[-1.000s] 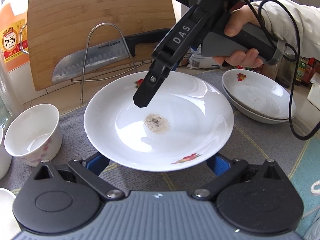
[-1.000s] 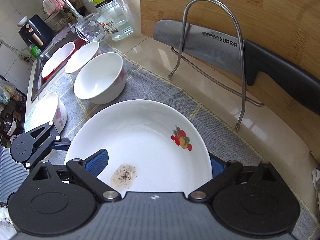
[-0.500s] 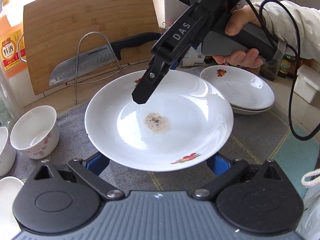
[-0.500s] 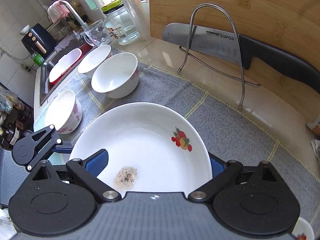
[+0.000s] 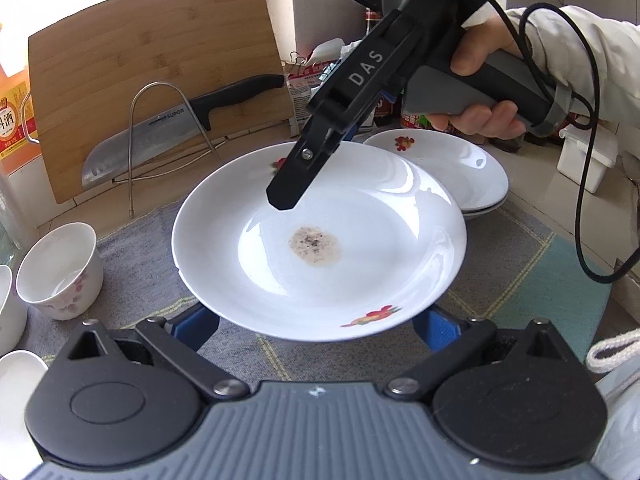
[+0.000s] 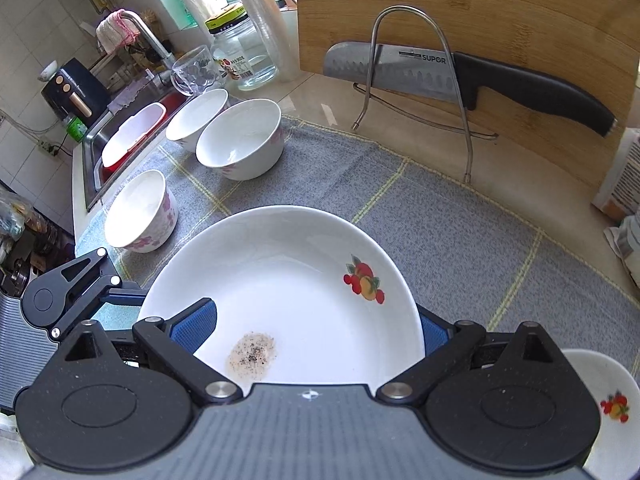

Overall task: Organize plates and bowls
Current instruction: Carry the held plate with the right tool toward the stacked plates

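- Leftmost, three white flower-printed porcelain bowls (image 6: 240, 140) stand open side up along the left edge of the grey checked cloth (image 6: 360, 184). They are apart from each other and not yet nested.
- Behind them, at the back edge of the counter, a bamboo cutting board (image 5: 152, 64) leans upright. A black-handled steel knife (image 5: 172, 136) rests against a bent wire stand (image 5: 168, 92), out of the working area.
- The left gripper (image 5: 316, 326) is spread wide, with both blue pads under the near rim of the white round fruit-printed plate (image 5: 320, 240). It seems to prop the plate rather than pinch it.
- That plate, marked by a brown speckled stain, hangs above the middle of the cloth.
- The right gripper (image 6: 316, 332) has one finger over the plate's inside and the other beneath the rim. It is judged to be clamping the plate, and a hand (image 5: 480, 116) squeezes its handle.
- Near the cloth's right edge sits a stack of matching white plates (image 5: 452, 164), the likely destination.
- This is a kitchen counter, with a steel sink (image 6: 96, 148) beyond the cloth's left edge.
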`<state>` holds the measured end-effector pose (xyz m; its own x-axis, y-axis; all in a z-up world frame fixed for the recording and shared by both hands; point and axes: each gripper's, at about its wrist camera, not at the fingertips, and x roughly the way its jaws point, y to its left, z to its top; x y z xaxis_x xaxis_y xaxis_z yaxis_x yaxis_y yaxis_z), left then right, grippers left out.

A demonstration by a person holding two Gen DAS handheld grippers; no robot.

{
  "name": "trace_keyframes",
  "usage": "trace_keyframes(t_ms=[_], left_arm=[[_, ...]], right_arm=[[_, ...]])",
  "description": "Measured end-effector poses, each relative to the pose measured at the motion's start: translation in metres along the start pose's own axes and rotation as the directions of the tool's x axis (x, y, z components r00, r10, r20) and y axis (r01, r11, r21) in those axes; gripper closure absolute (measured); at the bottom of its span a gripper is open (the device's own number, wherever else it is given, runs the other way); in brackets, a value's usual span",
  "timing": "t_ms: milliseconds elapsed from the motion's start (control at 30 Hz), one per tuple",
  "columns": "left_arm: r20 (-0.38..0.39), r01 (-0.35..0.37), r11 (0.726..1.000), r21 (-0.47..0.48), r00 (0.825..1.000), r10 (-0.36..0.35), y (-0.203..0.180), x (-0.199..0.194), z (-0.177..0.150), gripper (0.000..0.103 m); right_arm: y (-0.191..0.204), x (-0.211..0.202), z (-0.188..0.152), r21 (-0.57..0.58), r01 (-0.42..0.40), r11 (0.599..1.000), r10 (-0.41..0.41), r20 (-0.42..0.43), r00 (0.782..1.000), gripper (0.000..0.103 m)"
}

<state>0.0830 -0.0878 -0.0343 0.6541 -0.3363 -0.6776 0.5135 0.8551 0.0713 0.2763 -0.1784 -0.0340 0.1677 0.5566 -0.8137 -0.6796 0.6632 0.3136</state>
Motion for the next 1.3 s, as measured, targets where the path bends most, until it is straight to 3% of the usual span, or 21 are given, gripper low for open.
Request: trace_keyframes(t_ms=[533, 1300], left_arm=[[0.009, 0.071, 0.996, 0.061, 0.997, -0.072, -0.037, 0.006, 0.013, 0.001], [-0.004, 0.161, 0.976, 0.144, 0.987, -0.162, -0.076, 0.045, 0.048, 0.001]], right_arm=[[-0.016, -0.04, -0.042, 0.064, 0.049, 0.997, -0.052, 0.043, 0.998, 0.001], [-0.067, -0.08, -0.089, 0.177, 0.107, 0.978, -0.122, 0.078, 0.989, 0.001]])
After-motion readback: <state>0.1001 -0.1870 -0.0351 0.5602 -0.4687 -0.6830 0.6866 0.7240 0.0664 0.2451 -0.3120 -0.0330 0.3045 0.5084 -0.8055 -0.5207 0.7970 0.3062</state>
